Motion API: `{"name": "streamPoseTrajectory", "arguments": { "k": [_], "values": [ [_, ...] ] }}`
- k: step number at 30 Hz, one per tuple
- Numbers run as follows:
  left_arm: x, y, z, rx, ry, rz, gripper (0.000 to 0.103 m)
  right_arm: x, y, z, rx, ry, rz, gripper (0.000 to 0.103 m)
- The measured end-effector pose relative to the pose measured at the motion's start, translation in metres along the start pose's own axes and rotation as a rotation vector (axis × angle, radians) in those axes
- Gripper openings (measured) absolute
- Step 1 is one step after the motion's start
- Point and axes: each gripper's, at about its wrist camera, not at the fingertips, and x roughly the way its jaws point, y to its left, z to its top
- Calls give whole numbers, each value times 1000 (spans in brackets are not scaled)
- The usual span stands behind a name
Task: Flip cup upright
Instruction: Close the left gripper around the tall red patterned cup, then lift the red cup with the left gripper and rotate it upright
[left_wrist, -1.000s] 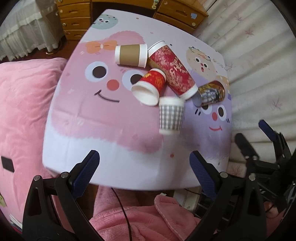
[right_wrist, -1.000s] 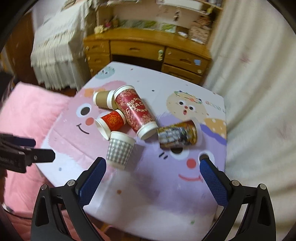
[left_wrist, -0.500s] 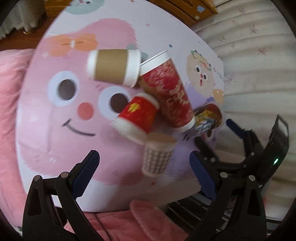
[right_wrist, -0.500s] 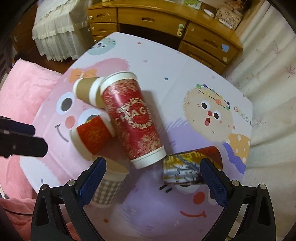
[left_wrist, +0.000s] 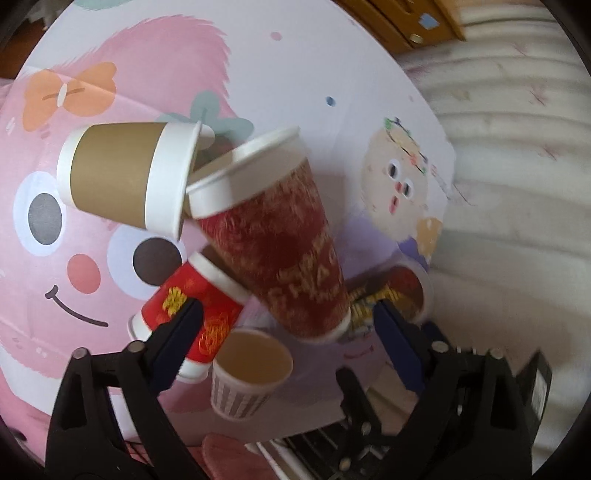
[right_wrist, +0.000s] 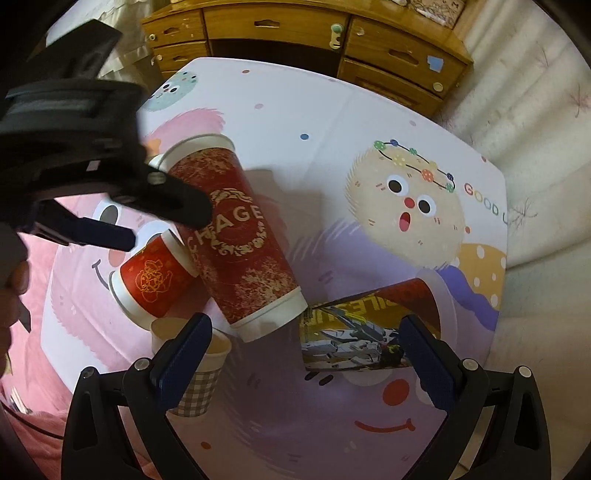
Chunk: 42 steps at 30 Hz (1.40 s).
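Both grippers gape, holding nothing; left gripper (left_wrist: 286, 317) hovers above the tall red cup (left_wrist: 280, 247); right gripper (right_wrist: 306, 332) straddles its base.

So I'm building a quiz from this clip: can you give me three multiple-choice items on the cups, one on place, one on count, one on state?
1. What does the tall red cup rest against on its left?
A. the small red cup
B. the wooden drawers
C. nothing

2. How many cups are on the table?
A. three
B. five
C. seven

3. How does the checked cup stand?
A. on its side
B. mouth down
C. upright, mouth open to the top

Answers:
1 A, the two touch in the right wrist view.
2 B, adding the brown-sleeved cup and the printed cup.
3 C, its open rim and inside show from above.
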Motion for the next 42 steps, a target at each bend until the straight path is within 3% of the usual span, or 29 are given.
{"name": "streamPoseTrajectory", "arguments": {
  "k": [13, 26, 31, 36, 42],
  "values": [
    [40, -6, 34, -133, -17, 159, 85, 4, -16, 2, 72, -10, 27, 103],
    [58, -16, 42, -157, -32, 130, 79, -12, -33, -8, 192, -37, 53, 103],
    [38, -28, 37, -137, -62, 76, 78, -27, -35, -16, 208, -53, 57, 103],
    [-7, -54, 20, -61, -115, 9, 76, -54, -37, -29, 233, -81, 56, 103],
    [-68, -74, -27, 44, -160, -72, 75, -100, -42, -59, 280, -134, 95, 103]
  ]
}}
